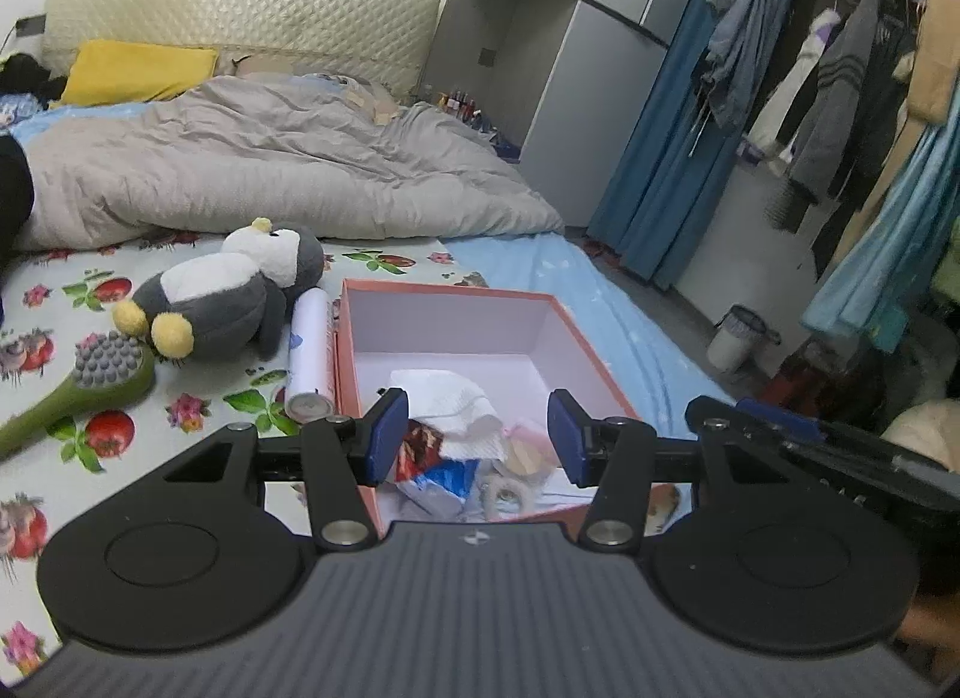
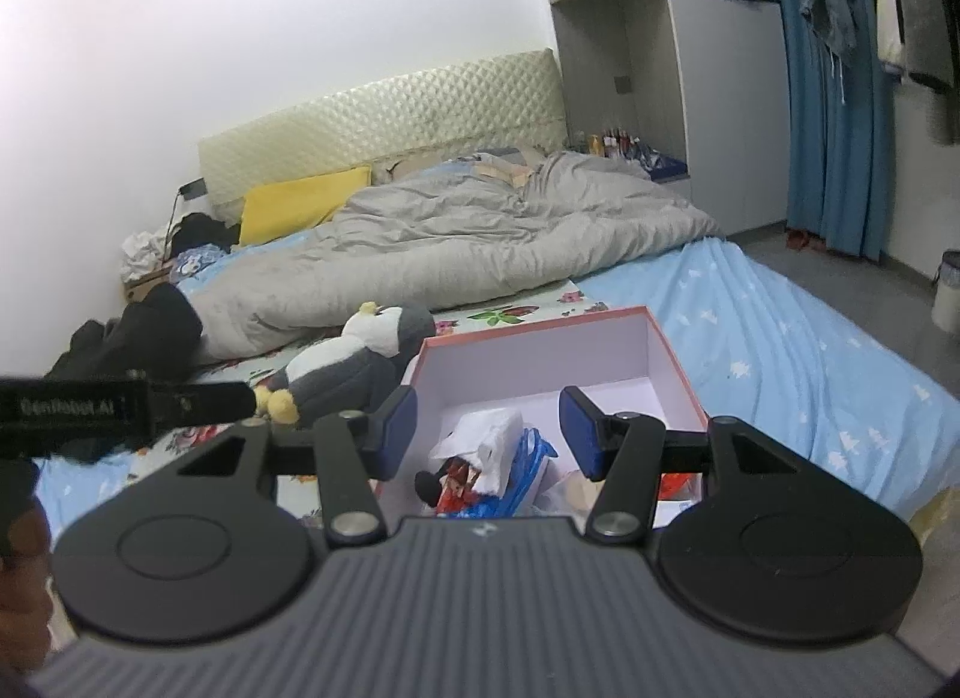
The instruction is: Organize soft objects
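Lying at left centre of the left view, just left of the box (image 1: 591, 365), the penguin (image 1: 228, 293) is not yet packed, and both the left gripper (image 1: 477, 439) and right gripper (image 2: 489, 434) hang wide and empty above the box. Pinching only its fur risks a slip. The roll (image 1: 311, 353) touching the box and the brush (image 1: 90, 383) near the toy's feet could be snagged.

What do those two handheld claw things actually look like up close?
Both match. The left gripper and right gripper each have two blue padded fingers on black linkage arms with silver rivets, above a grey ribbed body flanked by round black discs. White lettering marks the left one's side, seen from the right camera.
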